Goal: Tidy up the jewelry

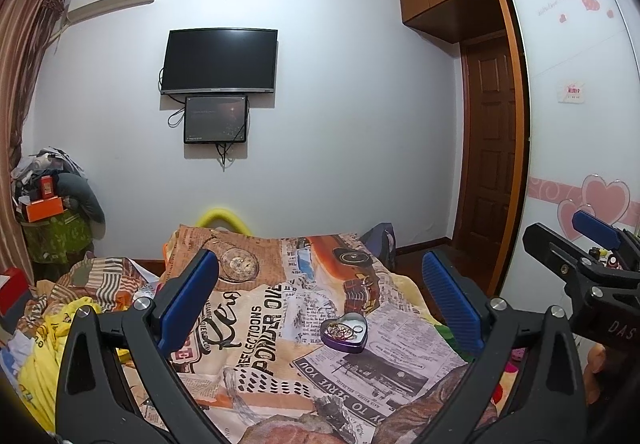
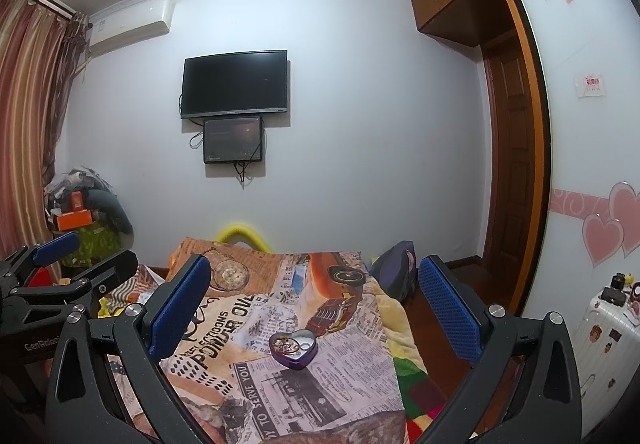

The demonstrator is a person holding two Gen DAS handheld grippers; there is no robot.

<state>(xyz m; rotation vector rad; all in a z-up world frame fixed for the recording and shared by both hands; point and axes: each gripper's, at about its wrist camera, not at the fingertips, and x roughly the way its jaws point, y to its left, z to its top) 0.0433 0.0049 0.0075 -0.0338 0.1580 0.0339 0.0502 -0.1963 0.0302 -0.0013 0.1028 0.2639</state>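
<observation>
Jewelry (image 1: pixel 339 330) sits in open heart-shaped tin (image 1: pixel 345 333) on bed (image 1: pixel 280 324); left tool (image 1: pixel 320 288) and right tool (image 2: pixel 314 290) both spread wide, empty.

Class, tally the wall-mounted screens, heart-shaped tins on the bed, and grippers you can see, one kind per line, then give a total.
Screens on the wall: 2, a large screen and a small screen
Heart-shaped tin: 1
Grippers: 2, left gripper and right gripper, both open
Total: 5

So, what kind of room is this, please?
Most likely a home bedroom: a bed with a printed blanket, a built-in wardrobe with sliding doors, and a wall-mounted TV. A heart-shaped jewelry tin sits on the bed.
</observation>
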